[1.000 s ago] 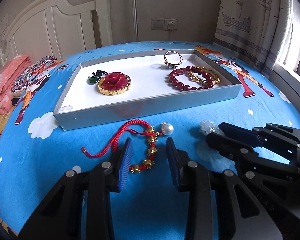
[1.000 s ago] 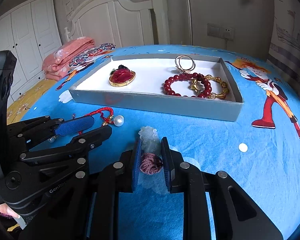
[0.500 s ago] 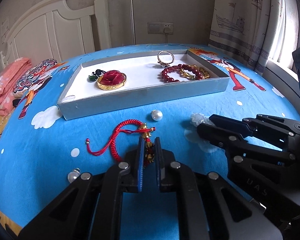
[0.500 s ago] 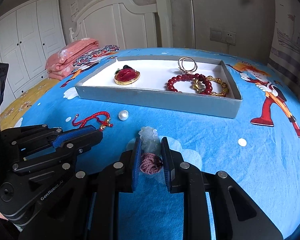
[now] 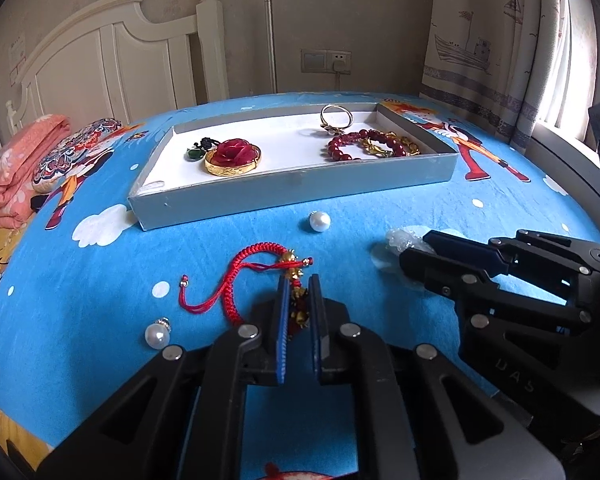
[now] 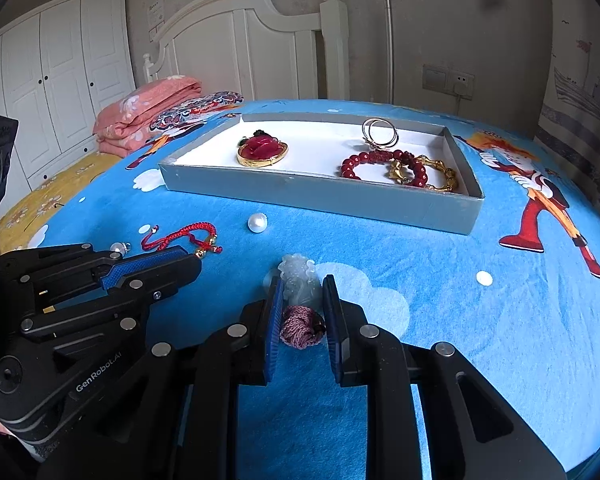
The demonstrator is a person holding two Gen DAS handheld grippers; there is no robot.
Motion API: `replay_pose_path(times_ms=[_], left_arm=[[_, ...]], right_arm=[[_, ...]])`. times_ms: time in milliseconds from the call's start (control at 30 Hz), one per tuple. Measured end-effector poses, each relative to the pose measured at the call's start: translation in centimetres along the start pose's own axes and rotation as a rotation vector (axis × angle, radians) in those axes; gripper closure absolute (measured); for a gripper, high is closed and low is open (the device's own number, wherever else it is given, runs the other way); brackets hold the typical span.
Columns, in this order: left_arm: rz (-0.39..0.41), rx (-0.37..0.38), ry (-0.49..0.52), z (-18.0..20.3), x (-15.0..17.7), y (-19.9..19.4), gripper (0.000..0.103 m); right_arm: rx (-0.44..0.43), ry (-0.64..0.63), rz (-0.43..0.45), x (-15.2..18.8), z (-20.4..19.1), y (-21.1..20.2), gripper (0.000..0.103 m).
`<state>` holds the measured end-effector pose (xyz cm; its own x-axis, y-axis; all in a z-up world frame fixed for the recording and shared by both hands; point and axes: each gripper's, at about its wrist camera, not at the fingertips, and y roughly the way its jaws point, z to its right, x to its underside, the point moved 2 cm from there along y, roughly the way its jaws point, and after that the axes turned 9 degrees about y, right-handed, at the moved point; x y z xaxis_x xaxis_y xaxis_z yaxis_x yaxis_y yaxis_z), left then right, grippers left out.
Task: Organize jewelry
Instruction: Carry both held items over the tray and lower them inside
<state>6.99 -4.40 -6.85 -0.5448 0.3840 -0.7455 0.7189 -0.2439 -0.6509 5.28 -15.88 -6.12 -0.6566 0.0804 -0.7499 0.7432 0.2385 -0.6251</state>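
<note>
**Mia:** What is the left gripper [image 5: 298, 312] doing, right up close?

**Dad:** Its jaws are squeezed on the gold beads of the red string bracelet [image 5: 256, 280]. The rest of the string lies loose on the blue bed sheet [image 5: 100, 280], trailing to the left. I think it holds the beads because they are the fattest part, so they are easy to pinch.

**Mia:** And the right gripper [image 6: 300, 316]?

**Dad:** Its jaws are clamped on a pale carved pendant [image 6: 298, 280] with a pinkish cord bundle [image 6: 300, 326]. It holds the end by the cord, and the pale far end sticks out past the tips.

**Mia:** Why both at once?

**Dad:** Maybe so two things can go away in one trip. That is my guess.

**Mia:** What is a bit further off?

**Dad:** Two pearl earrings wait on the sheet. One pearl [image 5: 157, 335] is near, on the left. The other pearl [image 5: 319, 221] sits just in front of the box.

**Mia:** And in the box?

**Dad:** The grey box [image 5: 300, 188] is far, in the middle of the bed. On its left side lies a red rose pendant [image 5: 233, 156] with a gold rim. On its right side lie a red bead bracelet [image 5: 364, 146], a gold bracelet [image 6: 424, 172] and gold rings [image 5: 336, 120]. The middle of the box is bare, so the bracelet and the pale pendant could go there.
</note>
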Motion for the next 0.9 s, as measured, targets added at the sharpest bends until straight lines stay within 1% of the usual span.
replay_pose_path(times_ms=[133, 267, 367, 467, 667, 900], left_arm=[[0.019, -0.019, -0.018, -0.3, 0.2, -0.9, 0.094], [0.043, -0.058, -0.044, -0.6, 0.7, -1.9, 0.094], [0.05, -0.071, -0.066, -1.1, 1.1, -2.4, 0.094], [0.073, -0.086, -0.068, -1.2, 1.2, -3.1, 0.094], [0.16, -0.136, -0.061, -1.2, 0.5, -5.3, 0.094], [0.177, -0.149, -0.065, -1.3, 0.3, -5.7, 0.094]], right_arm=[[0.006, -0.015, 0.007, 0.5, -0.6, -0.6, 0.083], [0.024, -0.019, 0.03, 0.5, -0.8, -1.3, 0.083], [0.04, -0.023, 0.05, 0.5, -1.1, -1.8, 0.083], [0.056, -0.028, 0.071, 0.5, -1.3, -2.4, 0.083], [0.077, -0.031, 0.129, -0.4, -1.8, -3.8, 0.083], [0.082, -0.024, 0.145, -0.9, -1.8, -4.2, 0.083]])
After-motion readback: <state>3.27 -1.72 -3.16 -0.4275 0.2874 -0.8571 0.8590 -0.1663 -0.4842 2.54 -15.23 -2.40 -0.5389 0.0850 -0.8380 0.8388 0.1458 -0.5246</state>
